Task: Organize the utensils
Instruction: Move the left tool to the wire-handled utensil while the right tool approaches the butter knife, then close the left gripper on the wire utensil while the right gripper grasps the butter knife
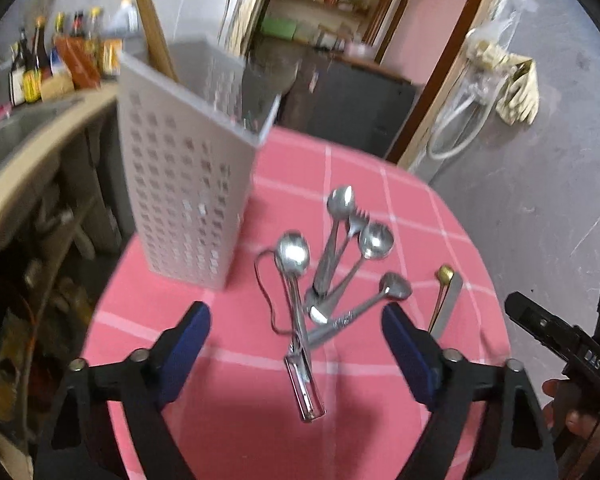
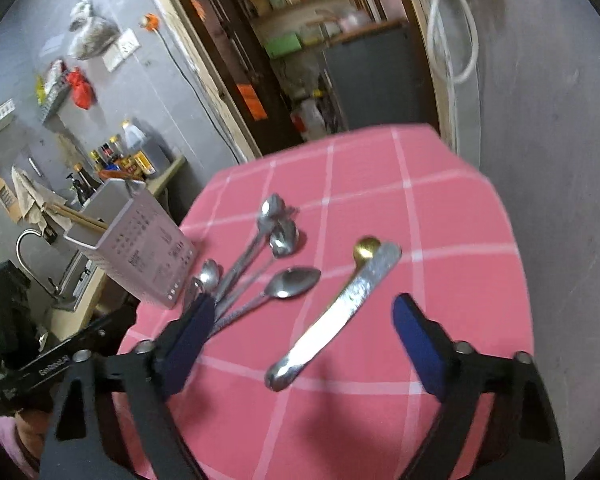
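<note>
No lettering reads clearly; the tool body's [image 2: 52, 362] print is blurred.

Holder [image 1: 188, 168] blocks left; cloth [image 2: 440, 208] right free.

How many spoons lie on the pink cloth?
5: four steel spoons in the pile beside the basket, one gold spoon by the knife. The pile may hide more.
</note>
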A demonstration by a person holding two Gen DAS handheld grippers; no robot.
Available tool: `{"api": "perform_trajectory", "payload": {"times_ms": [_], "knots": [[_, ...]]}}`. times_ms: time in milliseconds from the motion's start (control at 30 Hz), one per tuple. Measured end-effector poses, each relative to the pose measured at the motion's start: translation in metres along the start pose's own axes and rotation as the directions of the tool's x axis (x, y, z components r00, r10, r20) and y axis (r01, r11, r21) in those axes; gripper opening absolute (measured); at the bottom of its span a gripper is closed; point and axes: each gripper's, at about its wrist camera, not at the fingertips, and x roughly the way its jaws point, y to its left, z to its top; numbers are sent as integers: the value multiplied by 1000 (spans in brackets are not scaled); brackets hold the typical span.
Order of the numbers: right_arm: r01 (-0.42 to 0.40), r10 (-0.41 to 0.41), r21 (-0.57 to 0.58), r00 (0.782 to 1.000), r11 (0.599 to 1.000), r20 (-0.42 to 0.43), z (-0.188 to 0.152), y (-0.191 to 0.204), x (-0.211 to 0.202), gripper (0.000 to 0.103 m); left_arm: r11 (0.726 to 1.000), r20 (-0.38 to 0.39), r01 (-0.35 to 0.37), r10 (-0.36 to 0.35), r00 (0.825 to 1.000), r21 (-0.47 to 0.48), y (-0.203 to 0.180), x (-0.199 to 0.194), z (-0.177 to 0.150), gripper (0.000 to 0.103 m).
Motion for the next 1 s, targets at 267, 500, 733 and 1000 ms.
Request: {"api": "perform_trajectory", "payload": {"times_ms": [267,500,733,1000], "knots": [[37,-25,91,992,995,-125,2,-20,57,48,993,-108,-29,17,994,-111,11,43,-5,53],[61,-40,133,987,989,-154,6,-21,83,40,984,-147,-42,16,989,-175,18,64,-4,43],[64,-36,162,985,985,-169,11,-23,99,17,986,-172,-51,24,985,-157,11,75,4,22],[4,36,221,983,975,-178,2,-23,102,1,986,-205,1,-36,978,-167,5,76,5,18]]}}
